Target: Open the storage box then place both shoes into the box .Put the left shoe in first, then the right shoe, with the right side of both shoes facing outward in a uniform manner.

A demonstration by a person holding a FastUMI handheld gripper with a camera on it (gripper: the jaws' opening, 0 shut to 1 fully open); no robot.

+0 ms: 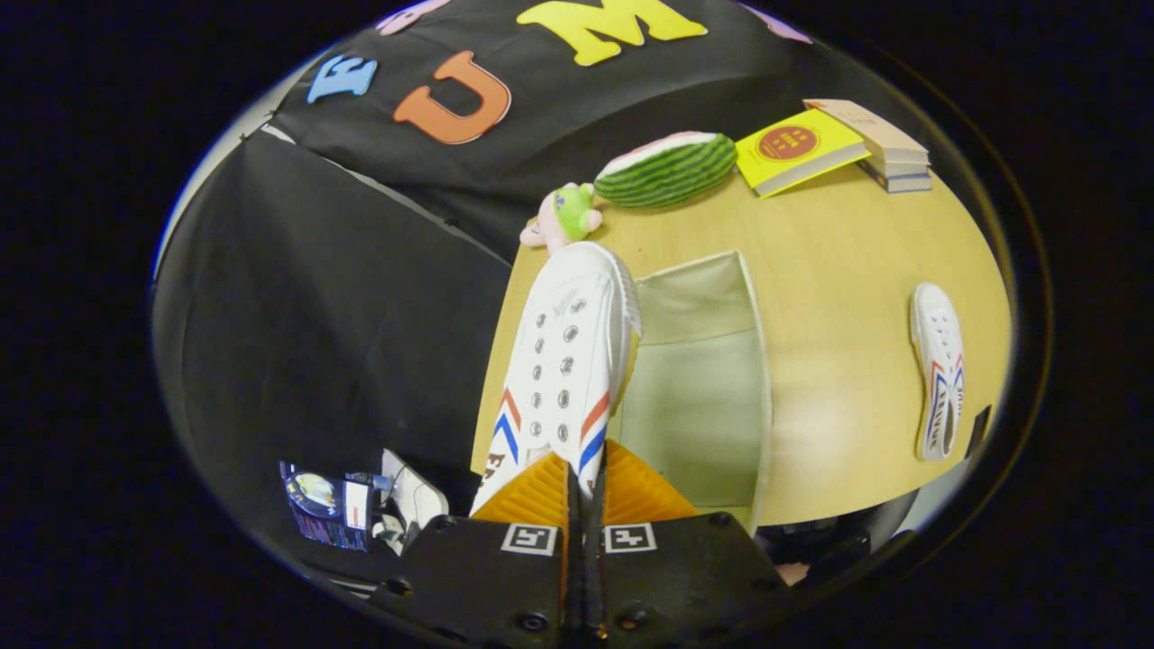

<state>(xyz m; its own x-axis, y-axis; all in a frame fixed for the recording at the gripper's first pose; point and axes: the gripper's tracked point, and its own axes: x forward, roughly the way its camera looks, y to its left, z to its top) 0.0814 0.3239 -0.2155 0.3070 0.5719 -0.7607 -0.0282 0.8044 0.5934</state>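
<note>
My gripper (584,482) is shut on a white canvas shoe (563,361) with red and blue stripes, pinching its heel collar so that the toe points away from me. The shoe hangs in the air above the left wall of the open pale green storage box (712,397), which stands on the wooden table (838,270). A second matching white shoe (938,383) lies on the table well to the right of the box.
Beyond the box lie a watermelon-slice plush (667,169) and a small pink and green plush toy (563,216). A yellow book (795,149) and a stack of books (888,144) sit at the table's far right. Off the table's left edge, low down, is some gear (361,505).
</note>
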